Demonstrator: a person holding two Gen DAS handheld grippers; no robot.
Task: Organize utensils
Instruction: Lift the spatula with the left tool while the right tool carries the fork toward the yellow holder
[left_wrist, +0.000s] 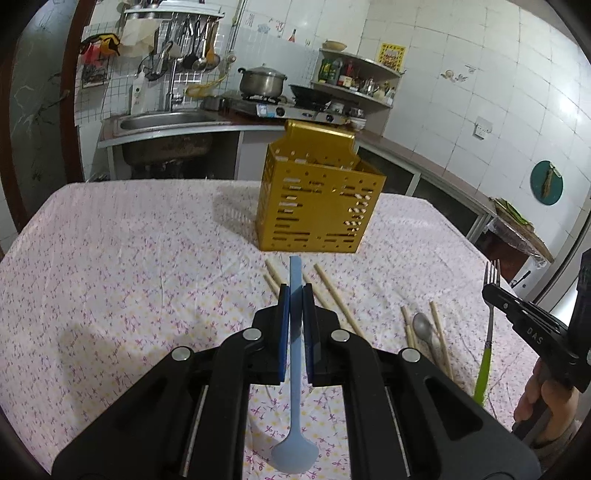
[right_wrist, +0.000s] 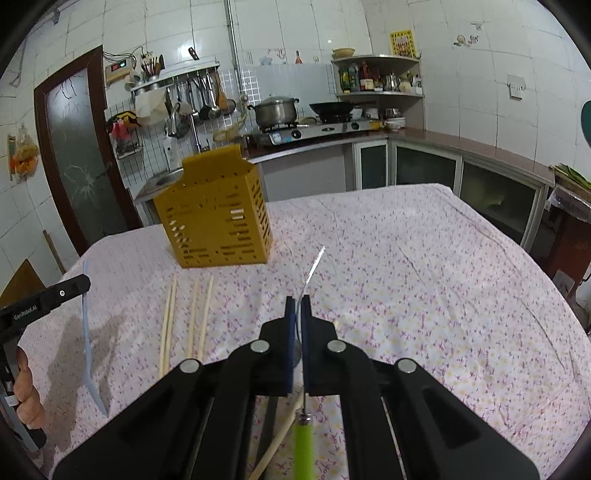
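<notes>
My left gripper (left_wrist: 294, 291) is shut on a light blue spoon (left_wrist: 295, 373), handle pointing forward, bowl hanging back under the gripper. It is held above the table, in front of the yellow perforated utensil holder (left_wrist: 317, 206). My right gripper (right_wrist: 297, 301) is shut on a green-handled fork (right_wrist: 303, 439), tines (right_wrist: 317, 264) pointing ahead. The holder (right_wrist: 216, 218) stands to its far left. The right gripper with the fork (left_wrist: 487, 332) shows at the right of the left wrist view; the left gripper with the spoon (right_wrist: 86, 332) shows at the left of the right wrist view.
Several wooden chopsticks (left_wrist: 334, 295) and a metal spoon (left_wrist: 423, 326) lie on the floral tablecloth (left_wrist: 129, 277). Chopsticks (right_wrist: 168, 325) also lie left of my right gripper. Behind the table are a sink (left_wrist: 162, 122), a stove with a pot (left_wrist: 260, 81) and counters.
</notes>
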